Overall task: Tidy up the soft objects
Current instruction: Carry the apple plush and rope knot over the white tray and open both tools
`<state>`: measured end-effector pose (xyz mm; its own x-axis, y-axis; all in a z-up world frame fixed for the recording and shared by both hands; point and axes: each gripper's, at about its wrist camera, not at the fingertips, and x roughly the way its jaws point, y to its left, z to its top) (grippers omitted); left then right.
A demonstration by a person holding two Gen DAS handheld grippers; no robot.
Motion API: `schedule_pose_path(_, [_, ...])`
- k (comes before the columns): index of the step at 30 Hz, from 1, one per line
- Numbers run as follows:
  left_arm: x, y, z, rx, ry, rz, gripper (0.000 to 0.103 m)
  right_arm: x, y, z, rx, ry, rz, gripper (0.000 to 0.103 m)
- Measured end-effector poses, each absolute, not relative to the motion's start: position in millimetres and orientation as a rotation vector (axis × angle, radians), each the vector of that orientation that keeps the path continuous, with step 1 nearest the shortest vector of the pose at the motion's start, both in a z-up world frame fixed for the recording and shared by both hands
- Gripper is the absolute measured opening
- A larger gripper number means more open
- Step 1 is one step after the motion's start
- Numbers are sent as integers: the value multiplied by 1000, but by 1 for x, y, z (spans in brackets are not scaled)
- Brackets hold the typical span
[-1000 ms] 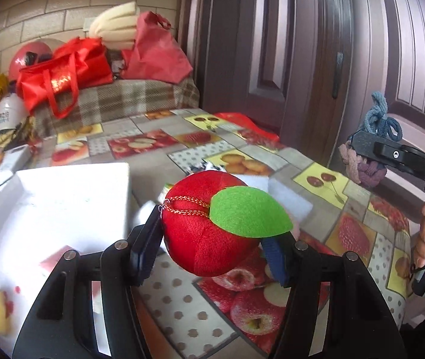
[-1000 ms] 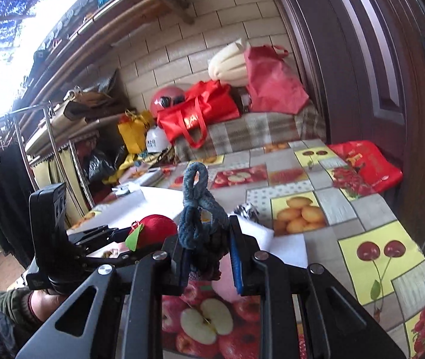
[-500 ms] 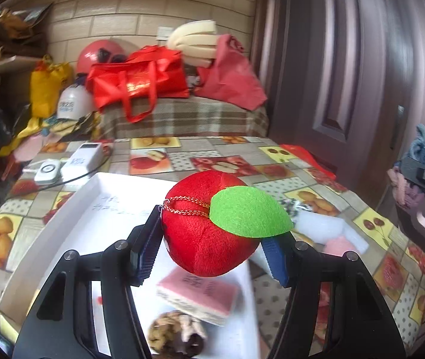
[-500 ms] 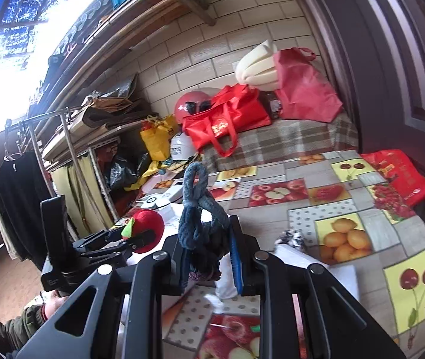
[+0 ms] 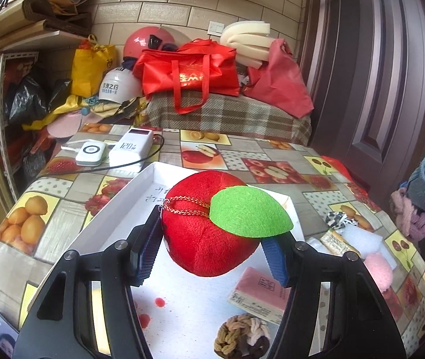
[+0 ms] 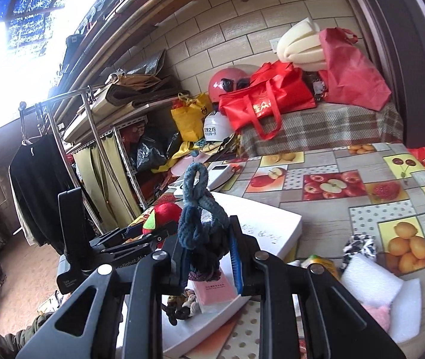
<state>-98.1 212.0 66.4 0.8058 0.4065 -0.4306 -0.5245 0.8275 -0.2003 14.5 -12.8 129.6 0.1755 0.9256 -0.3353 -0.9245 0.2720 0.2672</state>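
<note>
We have the round red plush apple with a green felt leaf (image 5: pixel 209 236) pinched across its middle in our left gripper (image 5: pixel 212 248), held in the air above the shallow white cardboard tray (image 5: pixel 140 197). It looks light and squashy, so the pads sink in; a grip across the belly, clear of the floppy leaf and thin gold cord, seems safest. Our right gripper (image 6: pixel 209 257) is clamped on the knotted blue-grey rope toy (image 6: pixel 197 209), off to the right of the tray. That rope is limp and would likely dangle, so the knot is the sound place to hold.
</note>
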Motion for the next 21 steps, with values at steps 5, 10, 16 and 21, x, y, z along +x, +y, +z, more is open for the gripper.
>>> schedule_pose_path(5, [-95,228,53,-375,431,528,62,17,25,104,-46,559,1315,22])
schedule_pose_path(10, [-97,235,48,-414,437,550,62,21,53,72,-62,655,1304,22])
schedule_pose_path(16, [-104,246,45,-486,420,586,67,26,59,58,-43,676,1260,42])
schedule_pose_path(21, [-109,254,48,-579,428,646,83,25,49,60,-4,641,1254,103])
